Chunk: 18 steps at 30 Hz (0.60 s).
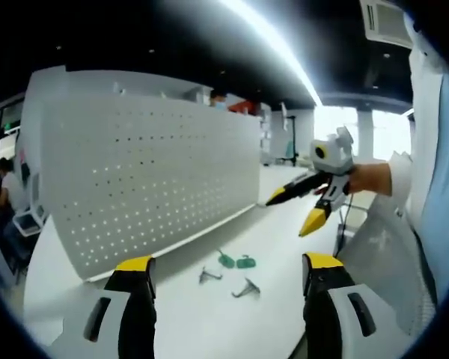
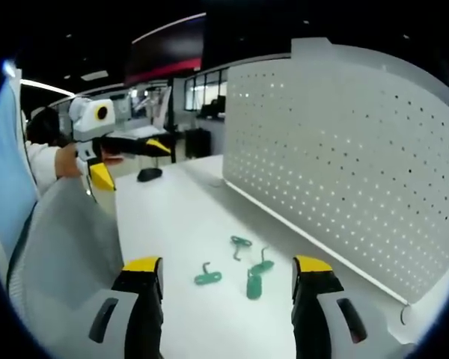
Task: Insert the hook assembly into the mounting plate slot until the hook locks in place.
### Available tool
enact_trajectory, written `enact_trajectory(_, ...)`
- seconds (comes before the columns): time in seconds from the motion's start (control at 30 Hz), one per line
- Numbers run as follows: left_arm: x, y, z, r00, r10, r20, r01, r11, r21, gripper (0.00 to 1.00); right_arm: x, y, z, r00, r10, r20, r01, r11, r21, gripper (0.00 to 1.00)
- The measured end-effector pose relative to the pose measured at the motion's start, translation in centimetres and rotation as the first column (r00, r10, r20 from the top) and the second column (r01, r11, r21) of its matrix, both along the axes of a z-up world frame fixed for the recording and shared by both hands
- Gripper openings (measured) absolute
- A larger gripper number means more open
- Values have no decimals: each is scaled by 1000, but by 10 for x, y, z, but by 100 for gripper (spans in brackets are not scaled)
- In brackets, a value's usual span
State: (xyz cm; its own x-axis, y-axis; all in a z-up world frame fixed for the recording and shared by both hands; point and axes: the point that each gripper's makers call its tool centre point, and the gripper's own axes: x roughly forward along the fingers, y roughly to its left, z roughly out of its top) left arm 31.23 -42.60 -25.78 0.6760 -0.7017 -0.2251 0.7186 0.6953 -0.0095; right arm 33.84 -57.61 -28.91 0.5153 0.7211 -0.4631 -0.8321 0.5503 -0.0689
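The white perforated mounting plate (image 1: 150,179) stands upright on the white table, along its far side. Several small hooks lie loose on the table in front of it: green ones (image 1: 236,261) and greyer ones (image 1: 247,288) in the left gripper view, and a green cluster (image 2: 254,284) in the right gripper view beside the plate (image 2: 344,164). My left gripper (image 1: 228,265) is open above the table, short of the hooks, and holds nothing. My right gripper (image 2: 226,265) is open too, with the hooks just beyond its jaws. Each gripper appears in the other's view, held up in the air: right (image 1: 293,212), left (image 2: 132,163).
A small dark object (image 2: 149,174) lies farther down the table (image 2: 172,217). A person's grey sleeve (image 2: 67,239) and light blue clothing (image 1: 441,194) border the near side. More desks and seated people (image 1: 4,187) are in the background.
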Motion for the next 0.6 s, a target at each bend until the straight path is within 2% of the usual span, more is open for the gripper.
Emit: enact_trajectory(0.6, 0, 0, 0, 1000, 2, 1, -2, 1000, 3, 82, 2, -4, -5, 1000, -1, -4, 1, 1000, -30, 66)
